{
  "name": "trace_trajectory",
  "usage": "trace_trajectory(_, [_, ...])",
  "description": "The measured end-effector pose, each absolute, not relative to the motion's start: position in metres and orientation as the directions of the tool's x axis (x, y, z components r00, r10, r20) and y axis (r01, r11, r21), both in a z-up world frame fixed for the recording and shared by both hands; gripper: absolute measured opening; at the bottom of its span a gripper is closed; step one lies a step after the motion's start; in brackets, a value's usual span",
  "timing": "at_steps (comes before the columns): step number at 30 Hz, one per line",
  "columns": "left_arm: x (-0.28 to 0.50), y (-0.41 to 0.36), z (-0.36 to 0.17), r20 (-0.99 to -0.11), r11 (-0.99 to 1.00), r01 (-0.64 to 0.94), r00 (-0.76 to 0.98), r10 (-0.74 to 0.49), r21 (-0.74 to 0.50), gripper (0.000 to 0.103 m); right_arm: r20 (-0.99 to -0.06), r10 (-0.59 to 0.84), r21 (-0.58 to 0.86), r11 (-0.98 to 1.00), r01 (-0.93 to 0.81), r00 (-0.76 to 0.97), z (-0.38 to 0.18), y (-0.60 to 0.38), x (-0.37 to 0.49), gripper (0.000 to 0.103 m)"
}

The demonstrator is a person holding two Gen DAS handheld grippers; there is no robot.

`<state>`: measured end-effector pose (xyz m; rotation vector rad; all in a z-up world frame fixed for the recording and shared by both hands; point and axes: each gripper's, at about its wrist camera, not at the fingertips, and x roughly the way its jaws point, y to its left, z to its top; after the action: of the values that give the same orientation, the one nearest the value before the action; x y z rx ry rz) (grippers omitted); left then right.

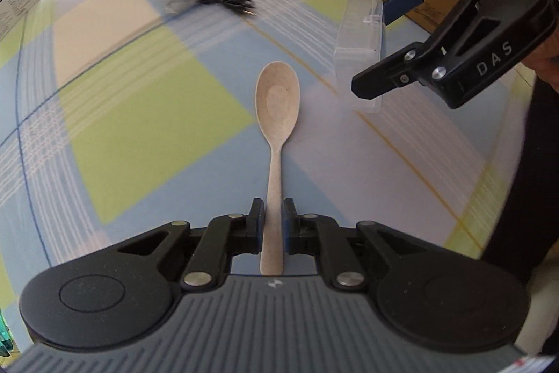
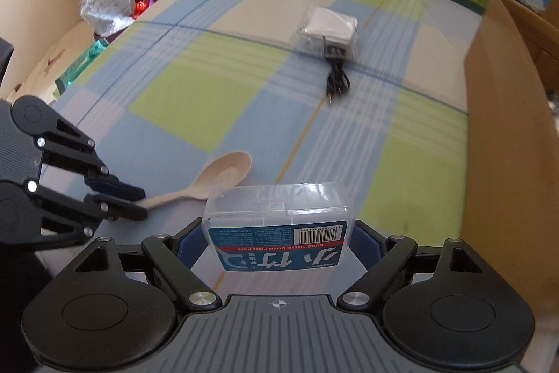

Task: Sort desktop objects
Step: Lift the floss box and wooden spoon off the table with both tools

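Nearest our lenses, both tools are loaded: our right gripper pinches one clear dental floss box by its sides, and our left gripper is pressed onto the handle of one beige spoon, bowl pointing ahead over the checked tablecloth.

Going by size, we count one cardboard box along the right edge, probably the sorting bin; we cannot see inside it. Next comes one clear packet with one black cable trailing from it, well apart and untouched.

We judge the sorting about midway: two items in hand, none visibly dropped, packet and cable left.
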<state>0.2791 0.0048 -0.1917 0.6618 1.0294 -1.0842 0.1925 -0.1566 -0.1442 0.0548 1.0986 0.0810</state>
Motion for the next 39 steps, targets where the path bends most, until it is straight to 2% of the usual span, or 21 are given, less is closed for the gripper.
trace_trajectory(3, [0.268,0.011,-0.188,-0.917,0.349,0.937,0.113,-0.382,-0.03,0.012,-0.899,0.081,0.07,0.997,-0.043,0.43,-0.142,-0.154,0.173,0.083])
trace_trajectory(4, [0.265,0.012,-0.187,-0.915,0.349,0.937,0.116,-0.386,-0.029,0.023,-0.904,0.083,0.072,0.997,-0.042,0.42,-0.144,-0.153,0.167,0.083])
trace_trajectory(5, [0.263,0.014,-0.185,-0.911,0.351,0.936,0.123,-0.394,-0.026,0.029,-0.908,0.086,0.075,0.996,-0.041,0.41,-0.145,-0.152,0.163,0.083])
trace_trajectory(8, [0.256,0.012,-0.183,-0.9,0.37,0.929,0.154,-0.408,-0.009,0.031,-0.924,0.085,0.074,0.996,-0.046,0.374,-0.149,-0.151,0.157,0.083])
trace_trajectory(11, [0.254,0.008,-0.183,-0.885,0.399,0.917,0.196,-0.422,0.013,0.044,-0.939,0.072,0.051,0.996,-0.071,0.337,-0.154,-0.148,0.157,0.083])
trace_trajectory(12, [0.255,0.006,-0.184,-0.881,0.409,0.913,0.205,-0.426,0.015,0.045,-0.942,0.069,0.048,0.996,-0.073,0.329,-0.156,-0.147,0.159,0.083])
trace_trajectory(19, [0.27,-0.013,-0.19,-0.86,0.449,0.893,0.233,-0.454,0.005,0.05,-0.937,0.078,0.058,0.996,-0.069,0.339,-0.16,-0.155,0.18,0.083])
trace_trajectory(27, [0.279,-0.023,-0.199,-0.849,0.439,0.899,0.231,-0.475,-0.002,0.05,-0.933,0.105,0.085,0.994,-0.073,0.344,-0.181,-0.163,0.184,0.083])
trace_trajectory(39, [0.271,-0.03,-0.208,-0.829,0.409,0.913,0.237,-0.506,0.012,0.049,-0.912,0.103,0.083,0.994,-0.067,0.397,-0.182,-0.168,0.174,0.083])
